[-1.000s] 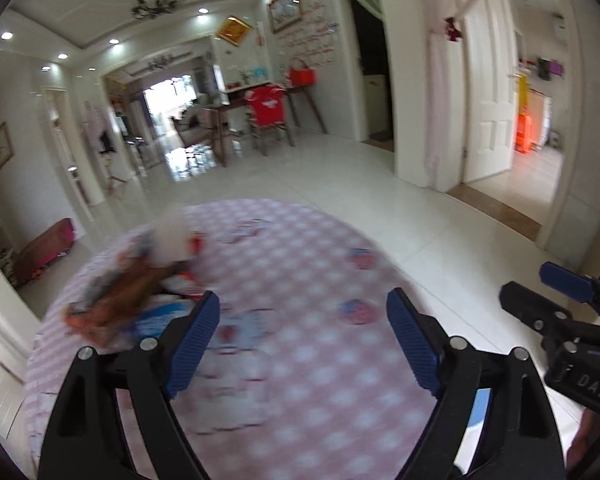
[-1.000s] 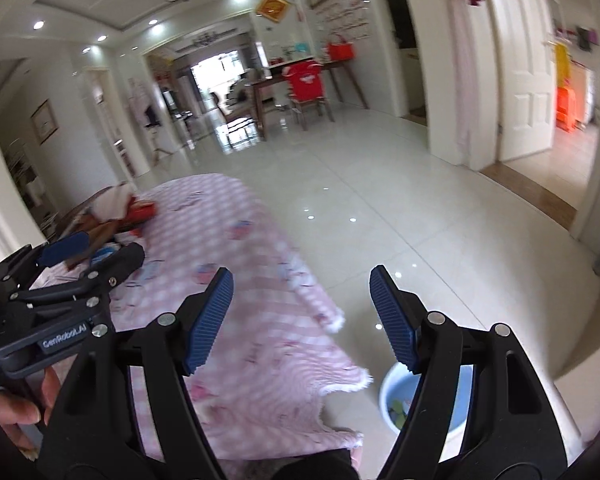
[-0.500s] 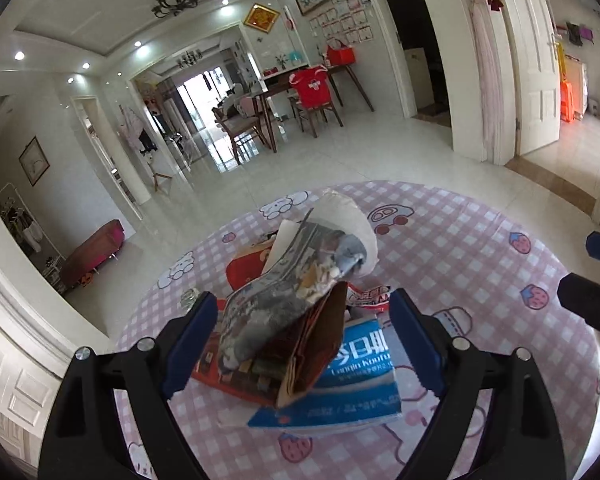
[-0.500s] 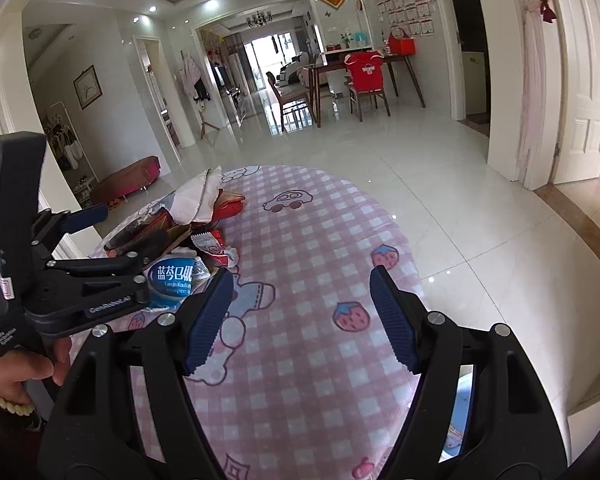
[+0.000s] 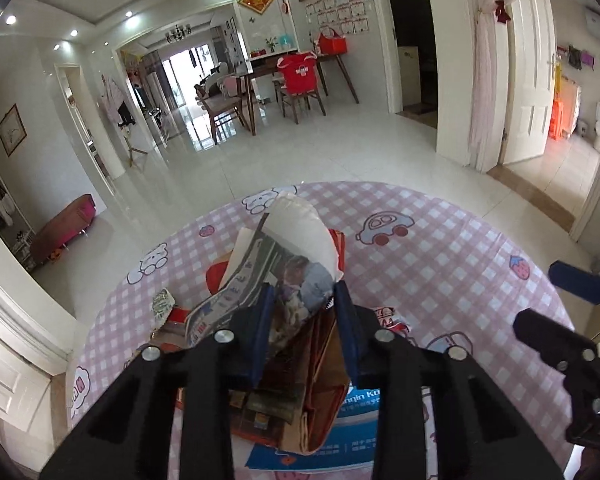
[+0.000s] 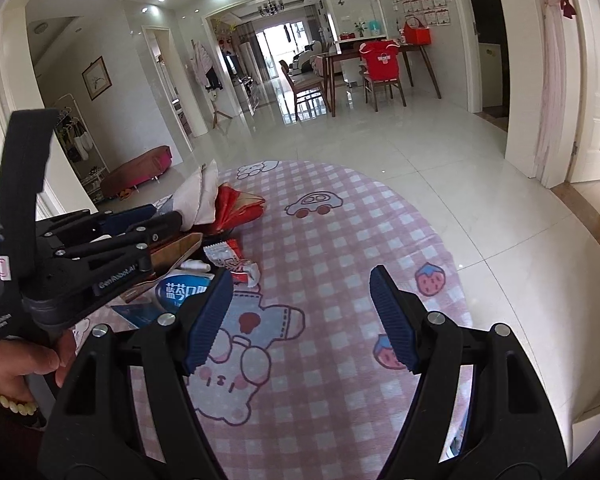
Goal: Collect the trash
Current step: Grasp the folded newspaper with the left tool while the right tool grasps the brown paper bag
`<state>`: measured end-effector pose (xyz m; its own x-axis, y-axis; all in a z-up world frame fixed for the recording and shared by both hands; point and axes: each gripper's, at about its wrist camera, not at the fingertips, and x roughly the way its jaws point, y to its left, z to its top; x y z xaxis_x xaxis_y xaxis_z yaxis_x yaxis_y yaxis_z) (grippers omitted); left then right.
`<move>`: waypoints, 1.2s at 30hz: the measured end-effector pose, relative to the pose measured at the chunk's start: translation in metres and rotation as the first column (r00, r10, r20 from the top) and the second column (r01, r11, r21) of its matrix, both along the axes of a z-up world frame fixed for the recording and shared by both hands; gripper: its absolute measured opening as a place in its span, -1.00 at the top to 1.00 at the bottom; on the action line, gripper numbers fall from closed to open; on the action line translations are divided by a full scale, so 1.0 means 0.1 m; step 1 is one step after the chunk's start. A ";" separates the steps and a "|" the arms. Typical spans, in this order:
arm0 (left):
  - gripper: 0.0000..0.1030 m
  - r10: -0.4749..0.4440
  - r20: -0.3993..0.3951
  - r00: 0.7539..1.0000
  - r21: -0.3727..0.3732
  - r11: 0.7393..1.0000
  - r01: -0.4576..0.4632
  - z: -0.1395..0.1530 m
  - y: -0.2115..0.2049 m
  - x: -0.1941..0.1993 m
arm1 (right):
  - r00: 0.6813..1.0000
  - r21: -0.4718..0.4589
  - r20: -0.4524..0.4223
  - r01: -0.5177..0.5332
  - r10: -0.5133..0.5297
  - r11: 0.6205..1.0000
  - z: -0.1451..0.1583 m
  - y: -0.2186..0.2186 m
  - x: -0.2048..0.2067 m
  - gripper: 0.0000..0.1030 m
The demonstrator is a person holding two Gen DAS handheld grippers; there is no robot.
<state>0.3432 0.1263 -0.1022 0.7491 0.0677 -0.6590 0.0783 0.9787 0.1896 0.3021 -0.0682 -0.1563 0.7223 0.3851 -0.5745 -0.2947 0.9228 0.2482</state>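
A heap of trash lies on the round pink checked table (image 5: 440,264): a curled printed paper wrapper (image 5: 296,256), a brown cardboard piece (image 5: 320,400), a blue packet (image 5: 352,440) and red wrappers. My left gripper (image 5: 304,320) is shut on the printed paper wrapper at the top of the heap; it also shows in the right wrist view (image 6: 140,220). My right gripper (image 6: 300,320) is open and empty above the tablecloth (image 6: 340,240), to the right of the heap (image 6: 220,208).
A small red-and-white wrapper (image 6: 232,260) and the blue packet (image 6: 180,292) lie beside the heap. Shiny tiled floor (image 6: 440,140) surrounds the table. A dining table with chairs (image 5: 296,80) stands far back. A white door (image 5: 532,80) is at the right.
Both grippers swung left over the table. My left gripper moved onto the heap and closed on the printed wrapper. The right gripper stayed open.
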 end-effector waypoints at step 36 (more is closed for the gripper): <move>0.71 0.210 0.157 0.965 -0.244 0.955 -0.168 0.16 1.06 -1.25 | 0.958 0.034 -0.102 -0.264 0.267 0.964 -0.11 1.61 0.16 0.75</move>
<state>0.2182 0.2318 -0.0860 0.8441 0.0836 -0.5296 -0.1266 0.9909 -0.0454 0.3186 0.0929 -0.1674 0.5290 0.5668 -0.6316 -0.4999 0.8095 0.3078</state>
